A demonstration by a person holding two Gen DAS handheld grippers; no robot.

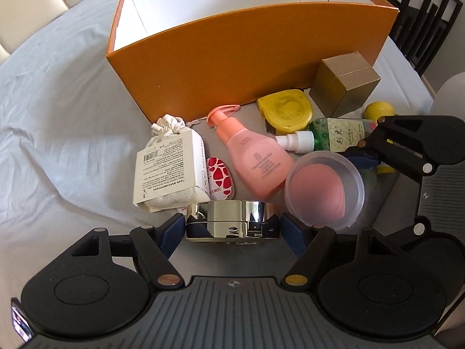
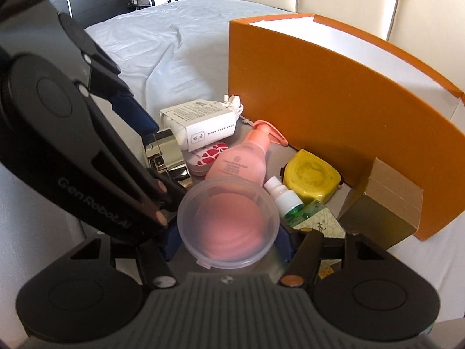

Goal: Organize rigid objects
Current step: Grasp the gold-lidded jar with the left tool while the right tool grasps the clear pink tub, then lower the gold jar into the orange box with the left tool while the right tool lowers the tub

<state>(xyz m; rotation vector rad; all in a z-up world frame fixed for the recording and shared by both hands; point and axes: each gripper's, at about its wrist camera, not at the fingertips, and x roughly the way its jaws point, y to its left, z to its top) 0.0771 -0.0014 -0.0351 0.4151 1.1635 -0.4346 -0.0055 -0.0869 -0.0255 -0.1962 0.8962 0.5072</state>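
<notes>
My left gripper (image 1: 234, 226) is shut on a shiny gold round compact (image 1: 232, 221), low on the bed; the compact also shows in the right wrist view (image 2: 165, 157). My right gripper (image 2: 228, 240) is shut on a clear round plastic case (image 2: 228, 224) with a pink sponge inside; the case also shows in the left wrist view (image 1: 325, 186). An open orange box (image 1: 250, 55) stands just behind the pile, also in the right wrist view (image 2: 334, 110). A pink pump bottle (image 1: 255, 157) lies between the grippers and the box.
On the bed sheet (image 1: 58, 116) lie a white boxed pouch (image 1: 171, 168), a red-patterned oval case (image 1: 219, 180), a yellow tape measure (image 1: 286, 113), a green spray bottle (image 1: 328, 136), a gold-brown carton (image 1: 345, 84) and a yellow ball (image 1: 379, 110). A headboard (image 2: 348, 0) stands behind.
</notes>
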